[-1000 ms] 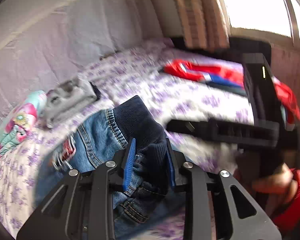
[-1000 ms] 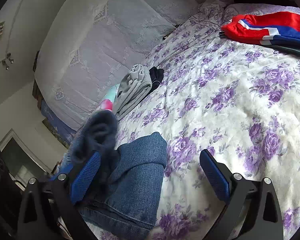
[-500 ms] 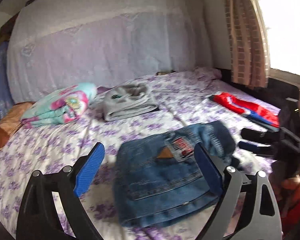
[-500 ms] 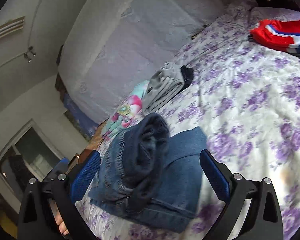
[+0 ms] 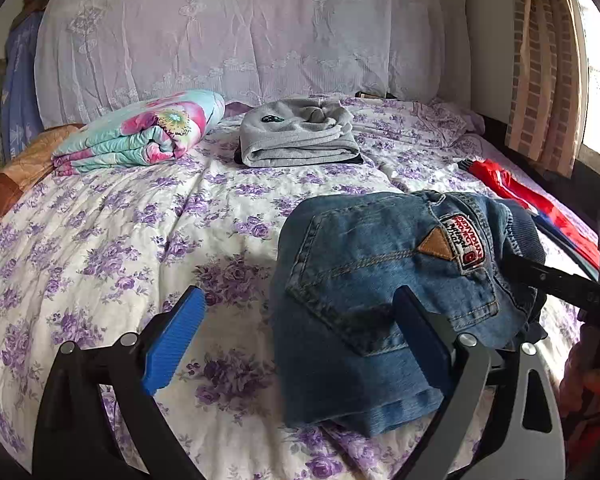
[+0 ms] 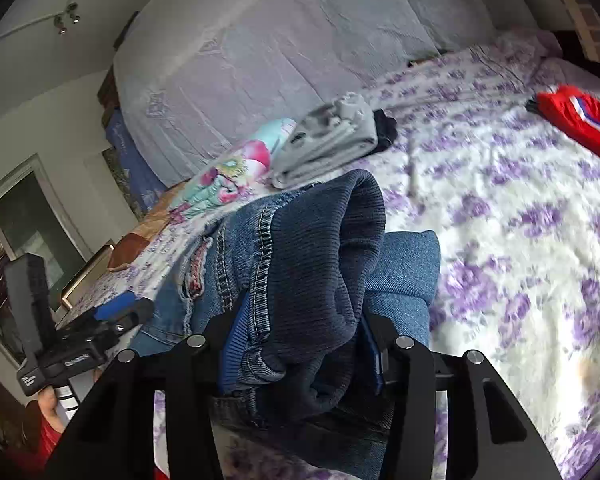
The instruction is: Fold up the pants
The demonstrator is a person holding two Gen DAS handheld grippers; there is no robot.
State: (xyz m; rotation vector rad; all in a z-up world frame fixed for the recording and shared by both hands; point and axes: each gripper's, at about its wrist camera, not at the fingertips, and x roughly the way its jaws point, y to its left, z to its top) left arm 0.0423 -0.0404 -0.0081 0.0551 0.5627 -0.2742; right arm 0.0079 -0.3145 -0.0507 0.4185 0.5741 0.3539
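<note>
Folded blue denim pants (image 5: 364,280) on the flowered bed (image 5: 112,240), near its front edge, back pocket and a stitched label with a tan triangle facing up, dark ribbed waistband bunched at the right end. Right gripper (image 6: 300,332): jaws just closing, now clamped on that waistband. Left gripper (image 5: 296,332): jaws just opening, now spread wide, one pad over the denim, gripping nothing.
</note>
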